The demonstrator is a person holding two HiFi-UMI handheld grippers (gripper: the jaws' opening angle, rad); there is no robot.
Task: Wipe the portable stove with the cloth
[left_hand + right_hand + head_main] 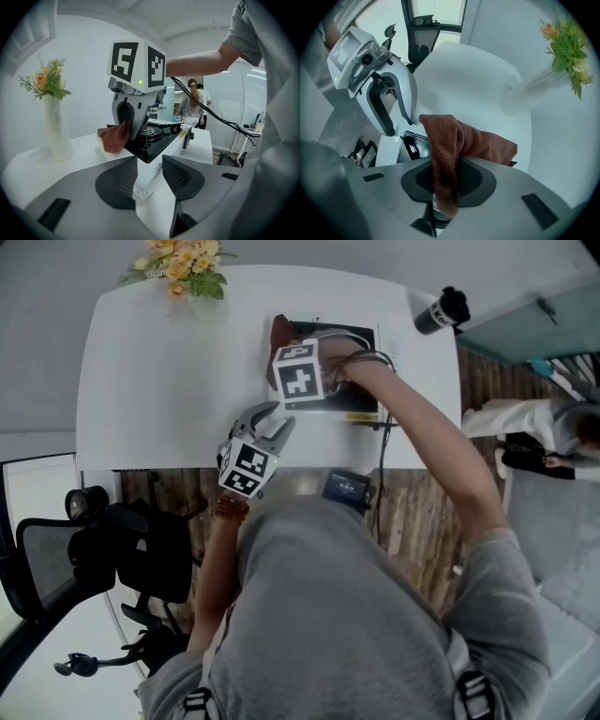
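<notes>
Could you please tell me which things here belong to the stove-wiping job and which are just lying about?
For the job: portable stove, brown cloth, right gripper clamped on that cloth.

Lying about: flower vase, bottle, office chair, and the open, empty left gripper.

A: Specify the pattern of the rust-brown woven cloth (461, 138).
B: Uniform colour, fine knit texture.
A: The flat rectangular portable stove (152, 143)?
B: Black top, white body.
A: The grey plastic left gripper (150, 161)?
B: Black mesh-patterned pads (119, 180).

A white table (159, 381) bears a flower vase (57, 136) and a black flask (441, 311) (opposite far corners), office chair (117, 559) nearby.
</notes>
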